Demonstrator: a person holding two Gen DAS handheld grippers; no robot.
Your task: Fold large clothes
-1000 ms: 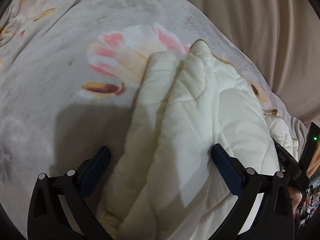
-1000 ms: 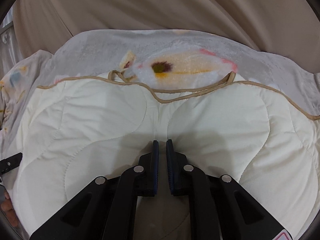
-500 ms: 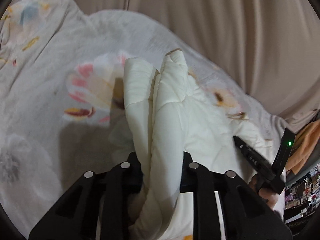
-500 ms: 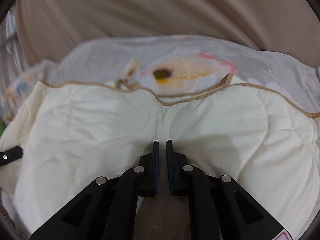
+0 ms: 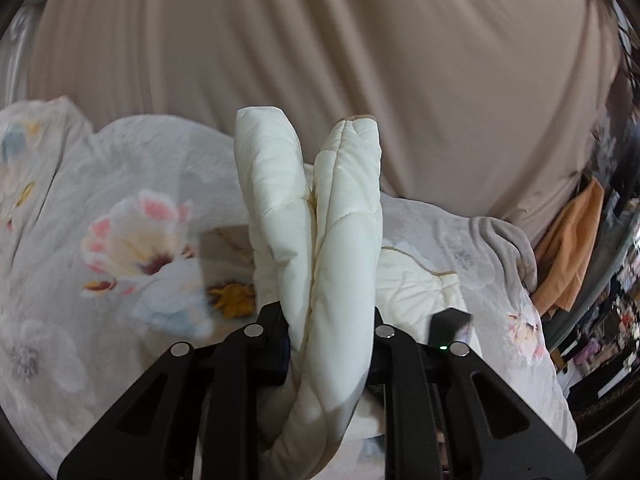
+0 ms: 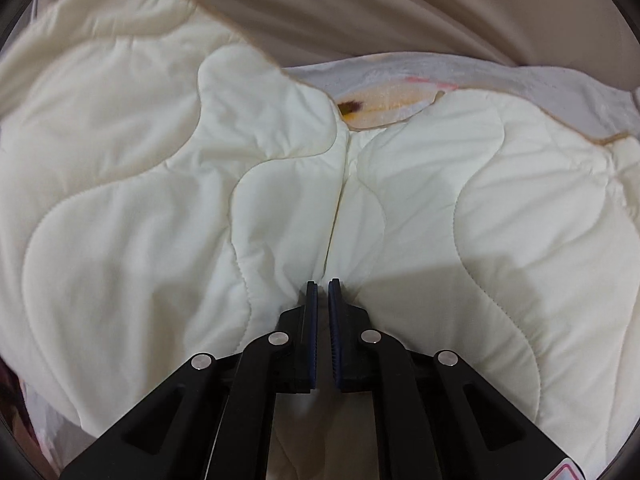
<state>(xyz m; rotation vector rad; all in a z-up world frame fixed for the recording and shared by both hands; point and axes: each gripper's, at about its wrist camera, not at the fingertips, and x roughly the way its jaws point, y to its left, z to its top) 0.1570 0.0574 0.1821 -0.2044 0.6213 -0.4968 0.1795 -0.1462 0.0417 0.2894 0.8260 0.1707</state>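
Left hand-held gripper [image 5: 330, 344] clamped on bunched fold of cream quilt [image 5: 320, 216] raised over floral bedspread [image 5: 120, 240], right hand-held gripper [image 6: 323, 286] closing narrow on a pinch of quilt; thick padding likely to slip free if lifted unevenly.

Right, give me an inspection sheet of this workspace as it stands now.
Surface: floral bedspread, wrinkled, covering the bed.
Job's things: cream quilted garment, part spread out, part bunched into two upright folds.
Clutter: grey blanket and orange cloth at the right edge.
Grippers: left gripper clamped on the bunched folds; right gripper jaws closing, tips pinching a crease of the garment.
Cables: nothing seen.
Surroundings: beige curtain behind the bed; crowded shelves far right, blurred.
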